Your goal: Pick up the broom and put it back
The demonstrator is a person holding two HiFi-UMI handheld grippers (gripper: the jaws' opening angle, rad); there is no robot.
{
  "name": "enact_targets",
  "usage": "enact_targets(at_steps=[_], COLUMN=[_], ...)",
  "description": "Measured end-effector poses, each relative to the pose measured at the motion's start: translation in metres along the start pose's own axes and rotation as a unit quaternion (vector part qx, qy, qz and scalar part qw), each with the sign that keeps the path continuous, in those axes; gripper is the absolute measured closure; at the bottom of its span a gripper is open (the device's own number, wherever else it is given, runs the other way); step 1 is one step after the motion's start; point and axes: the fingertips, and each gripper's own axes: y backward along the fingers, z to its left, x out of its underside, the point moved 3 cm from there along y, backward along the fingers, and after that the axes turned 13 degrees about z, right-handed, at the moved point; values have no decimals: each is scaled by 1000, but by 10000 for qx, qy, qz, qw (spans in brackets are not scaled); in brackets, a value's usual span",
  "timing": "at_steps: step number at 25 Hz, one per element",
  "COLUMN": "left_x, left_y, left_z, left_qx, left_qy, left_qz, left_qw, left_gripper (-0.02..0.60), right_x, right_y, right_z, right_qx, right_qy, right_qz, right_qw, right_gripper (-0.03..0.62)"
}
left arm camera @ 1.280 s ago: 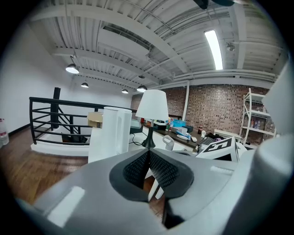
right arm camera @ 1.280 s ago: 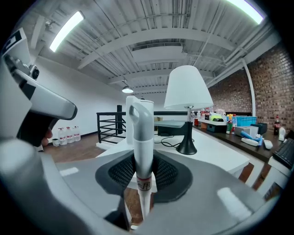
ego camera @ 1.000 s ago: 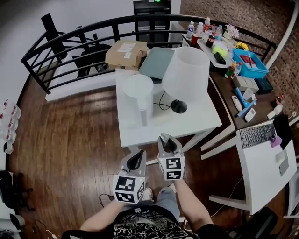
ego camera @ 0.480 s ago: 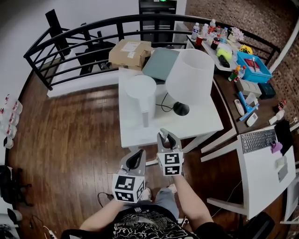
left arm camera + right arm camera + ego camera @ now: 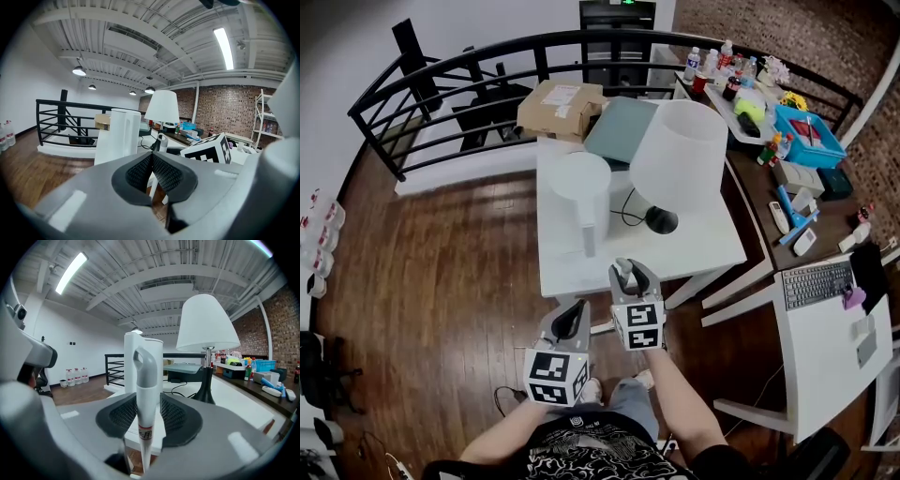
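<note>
While the jaws of the right gripper (image 5: 625,271) are opening, the broom (image 5: 146,380) stands upright between them: a grey looped handle top on a white shaft with a small label, the pads close on both sides and barely clear of it. Its lower end runs out of view beneath the jaws. The left gripper (image 5: 573,320) hangs just beside and a little lower, with its jaws pressed together on nothing.

Both grippers point at the near edge of a white desk (image 5: 572,272), which lies directly ahead of them. On it, straight behind the handle in the right gripper view, rises a tall white cylinder (image 5: 581,192); to its right stands a lamp (image 5: 678,155) with a wide white shade and a black base, a dark cord looping between the two. At the far end of the desk lie a cardboard box (image 5: 558,108) and a grey-green flat case (image 5: 614,127), both near a curved black railing (image 5: 441,84). Wooden floor (image 5: 441,281) spreads to the left. To the right a brown desk (image 5: 764,183) carries bottles (image 5: 708,61) and a blue bin (image 5: 802,127), and a keyboard (image 5: 816,272) sits on another white desk nearer the person
</note>
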Motion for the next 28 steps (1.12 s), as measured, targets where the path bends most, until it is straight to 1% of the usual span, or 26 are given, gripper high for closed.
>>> enact_targets(at_steps=[3,4,13,21,24,27,28], left_x=[1,1,0,-3,-4,-6,-6], left_y=[0,0,2,16,23,33,36], left_z=[-3,-4,-14,-15,-15,-23,-26], left_qx=[0,6,96,362,407,446,451], left_qy=[-14,-22,-57,-8,-12,-43,-66], left_qz=[8,9,-43,-204,-265,-375,-407], left_qw=[10000,10000,9999,9991,9988,9983,9981], left_gripper=[577,577,577,577,577,577,577], right_x=[3,4,4,-7,-12,-18,-20], right_y=[2,3,23,73,94,119,127], right_z=[1,1,6,23,32,42,45], right_qx=[-64,-74,-45,234,326,362,372], right_qy=[-24,-26,-135,-342,-371,-309,-306], right_qz=[42,55,-11,-224,-333,-441,-477], right_qw=[10000,10000,9999,9989,9982,9979,9977], right_gripper=[425,422,422,422,422,429,444])
